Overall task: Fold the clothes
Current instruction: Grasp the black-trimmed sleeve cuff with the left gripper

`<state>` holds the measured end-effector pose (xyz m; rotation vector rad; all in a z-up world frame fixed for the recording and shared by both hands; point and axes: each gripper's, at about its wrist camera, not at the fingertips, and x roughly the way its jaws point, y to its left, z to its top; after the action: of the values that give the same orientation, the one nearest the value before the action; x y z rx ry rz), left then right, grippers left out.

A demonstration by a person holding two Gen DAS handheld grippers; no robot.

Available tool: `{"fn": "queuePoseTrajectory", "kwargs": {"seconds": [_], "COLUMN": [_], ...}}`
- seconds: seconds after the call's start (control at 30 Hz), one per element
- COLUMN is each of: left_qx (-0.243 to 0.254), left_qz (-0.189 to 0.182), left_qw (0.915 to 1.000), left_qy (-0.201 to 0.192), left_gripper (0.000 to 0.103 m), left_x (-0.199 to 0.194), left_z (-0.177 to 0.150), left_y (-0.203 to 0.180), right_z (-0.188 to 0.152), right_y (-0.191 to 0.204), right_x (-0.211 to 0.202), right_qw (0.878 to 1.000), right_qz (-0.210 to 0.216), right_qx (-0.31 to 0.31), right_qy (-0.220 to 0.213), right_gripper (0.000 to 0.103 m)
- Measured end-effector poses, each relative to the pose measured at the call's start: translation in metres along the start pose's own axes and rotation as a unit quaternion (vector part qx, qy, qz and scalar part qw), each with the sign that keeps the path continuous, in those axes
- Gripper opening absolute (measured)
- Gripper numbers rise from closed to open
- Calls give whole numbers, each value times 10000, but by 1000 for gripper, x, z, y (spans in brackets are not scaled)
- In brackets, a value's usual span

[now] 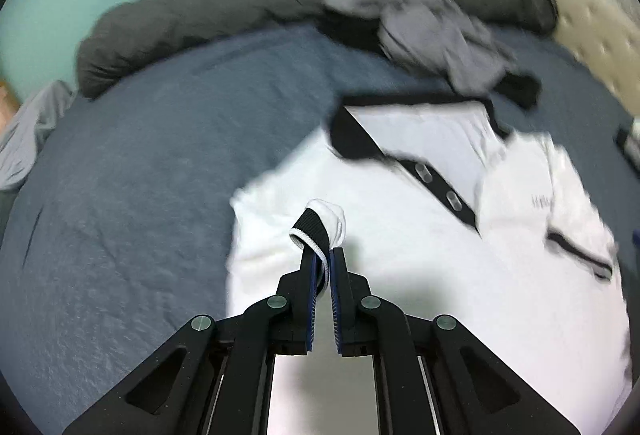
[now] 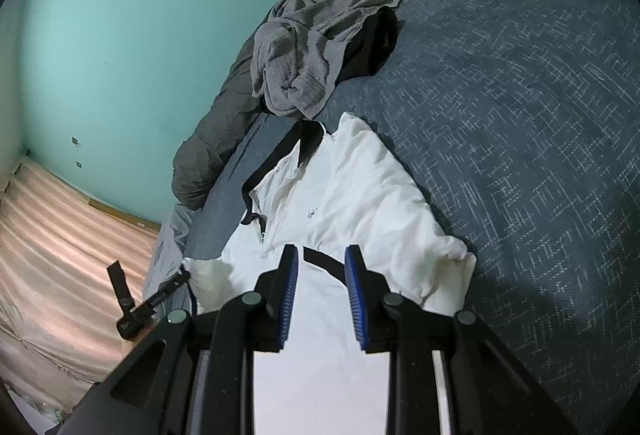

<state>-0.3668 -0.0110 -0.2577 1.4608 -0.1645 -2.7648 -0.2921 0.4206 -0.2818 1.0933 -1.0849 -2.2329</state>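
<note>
A white polo shirt point(image 1: 420, 275) with a black collar point(image 1: 356, 139) and a black button placket lies front up on the blue bedspread point(image 1: 140, 175). My left gripper point(image 1: 325, 253) is shut on the shirt's black-and-white sleeve cuff point(image 1: 316, 223), which it holds lifted above the shirt's body. In the right wrist view the same shirt point(image 2: 352, 187) lies under my right gripper point(image 2: 322, 251). Its blue-padded jaws stand apart just over the cloth, with a black band of trim point(image 2: 324, 263) crossing the gap. No pad visibly presses on the fabric.
A crumpled grey garment point(image 2: 312, 51) on a black one lies beyond the collar, against a rolled dark grey duvet point(image 2: 208, 139) along the teal wall. A small black device with a strap point(image 2: 132, 307) sits by the bed's edge. A beige headboard point(image 1: 600, 35) stands at the right.
</note>
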Motion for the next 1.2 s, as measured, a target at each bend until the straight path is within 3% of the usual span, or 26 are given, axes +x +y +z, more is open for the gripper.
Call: {"fn": "queuePoseTrajectory", "kwargs": {"seconds": [0.13, 0.17, 0.33, 0.5, 0.63, 0.83, 1.0, 1.2], "left_qx": [81, 38, -509, -1105, -1474, -1933, -1867, -1787], "left_qz": [-66, -94, 53, 52, -253, -1013, -1448, -1860], "left_qw": [9999, 9999, 9987, 9938, 9887, 9757, 9712, 9648], "left_qy": [77, 40, 7, 66, 33, -175, -317, -521], "left_gripper": [36, 37, 37, 37, 37, 37, 37, 26], "left_x": [-7, -11, -15, -10, 0, 11, 22, 24], "left_z": [-8, -10, -23, -62, -91, -116, -127, -134], "left_y": [-12, -10, 31, 75, 94, 117, 123, 128], "right_z": [1, 1, 1, -3, -12, -34, -66, -79], "right_y": [0, 1, 3, 7, 16, 47, 67, 118], "right_x": [-2, -2, -2, 3, 13, 29, 63, 132], "right_qw": [10000, 10000, 10000, 9999, 9993, 9949, 9895, 9784], "right_qz": [51, 62, 89, 25, -101, -222, -240, -143], "right_qx": [34, 34, 21, -87, -271, -850, -1000, -1279], "right_qy": [-8, -10, 1, 77, 232, 490, 1012, 1617], "right_gripper": [25, 25, 25, 25, 25, 25, 25, 25]}}
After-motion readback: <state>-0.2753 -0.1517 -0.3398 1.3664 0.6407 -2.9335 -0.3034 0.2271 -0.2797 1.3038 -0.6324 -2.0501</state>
